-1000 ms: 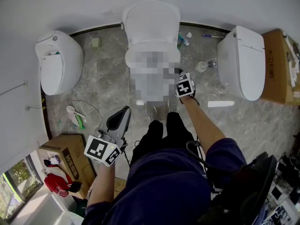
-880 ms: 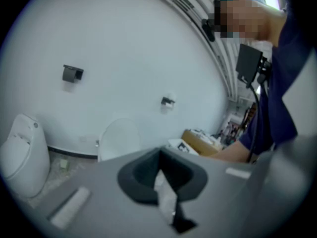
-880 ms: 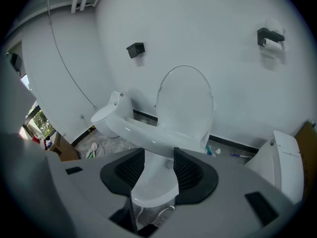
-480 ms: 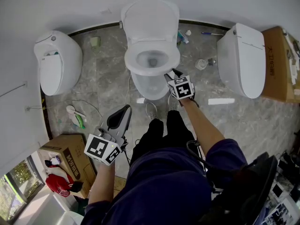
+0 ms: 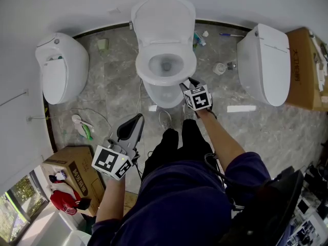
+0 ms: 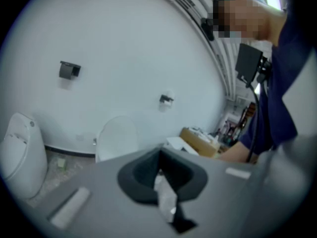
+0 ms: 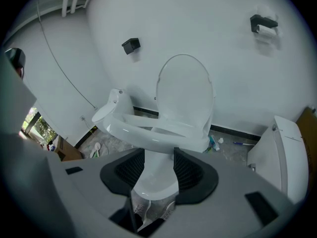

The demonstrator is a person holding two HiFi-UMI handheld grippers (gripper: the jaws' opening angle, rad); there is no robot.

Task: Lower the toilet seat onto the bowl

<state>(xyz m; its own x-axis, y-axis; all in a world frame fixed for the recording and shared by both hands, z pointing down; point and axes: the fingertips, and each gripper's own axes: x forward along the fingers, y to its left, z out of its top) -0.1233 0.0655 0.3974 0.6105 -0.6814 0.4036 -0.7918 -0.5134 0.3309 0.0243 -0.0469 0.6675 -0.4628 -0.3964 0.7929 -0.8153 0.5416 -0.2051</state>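
Note:
The white toilet stands against the wall, its lid [image 5: 164,17] upright. The seat ring [image 5: 165,50] lies flat on the bowl [image 5: 163,91]. My right gripper [image 5: 185,82] hovers at the bowl's front right rim, jaws open and empty. In the right gripper view the lid [image 7: 184,90] stands up, the seat [image 7: 143,124] rests on the rim, and the bowl's pedestal [image 7: 154,180] shows beyond the right gripper [image 7: 158,160]. My left gripper [image 5: 136,121] hangs back by my left leg, shut on nothing. In the left gripper view the left gripper [image 6: 159,158] points toward the lid [image 6: 116,138].
A second toilet [image 5: 61,68] stands at the left and a third [image 5: 266,65] at the right. Cardboard boxes sit at the lower left [image 5: 77,170] and far right [image 5: 307,70]. A brush [image 5: 84,129] and small tubes [image 5: 200,40] lie on the tiled floor.
My right gripper has shifted a little left and up, closer to the bowl's front rim. The left gripper has stayed put.

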